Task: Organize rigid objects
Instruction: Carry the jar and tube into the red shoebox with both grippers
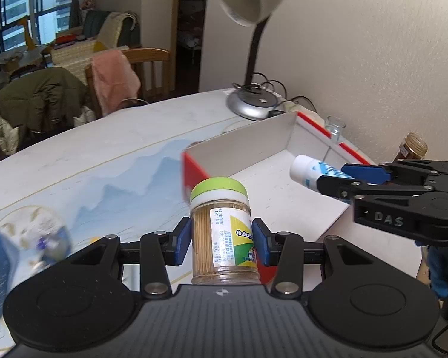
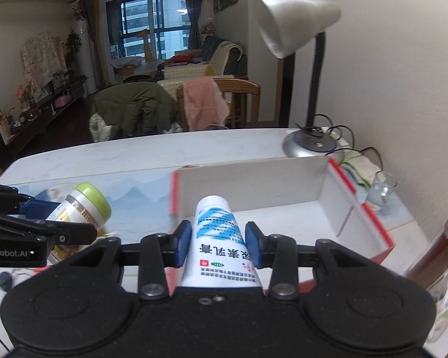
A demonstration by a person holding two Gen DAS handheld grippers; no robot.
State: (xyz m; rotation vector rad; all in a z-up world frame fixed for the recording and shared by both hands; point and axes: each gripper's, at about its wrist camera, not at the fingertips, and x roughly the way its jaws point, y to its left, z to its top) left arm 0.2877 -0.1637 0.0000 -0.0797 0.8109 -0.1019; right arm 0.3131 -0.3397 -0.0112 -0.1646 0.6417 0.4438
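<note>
A: Nearest the lens, left gripper [image 1: 221, 241] clamping a toothpick jar [image 1: 222, 229], blue pads [image 1: 182, 243] pressing on both sides of the clear body, jaws partly spread to the jar's width. Jar standing upright in the grip, green lid [image 1: 218, 186] on top, hanging above the table [image 1: 104, 155] just beside the near red corner of the box [image 1: 194, 170].

B: Right gripper [image 2: 218, 243] doing likewise: pinching a white tube [image 2: 216, 238] between its pads [image 2: 252, 244], jaws partly spread, cap end [image 2: 212, 201] pointing forward over the box's white floor [image 2: 283, 217].

A: Seeing that tube from the left wrist too, jutting over the box's inside [image 1: 283, 185].

B: Box sitting open on the table, red outside, white inside, near the wall.

A: Desk lamp [image 1: 254, 29] standing behind the box, silver base [image 1: 251, 103] on the table, cables trailing beside it.

B: Small glass [image 2: 382, 191] sitting just beyond the box's far side. Brown jar [image 1: 412, 147] with a gold lid peeking past the right gripper.

A: Blue-and-white thing [image 1: 21, 247] lying at the left, too blurred for naming.
</note>
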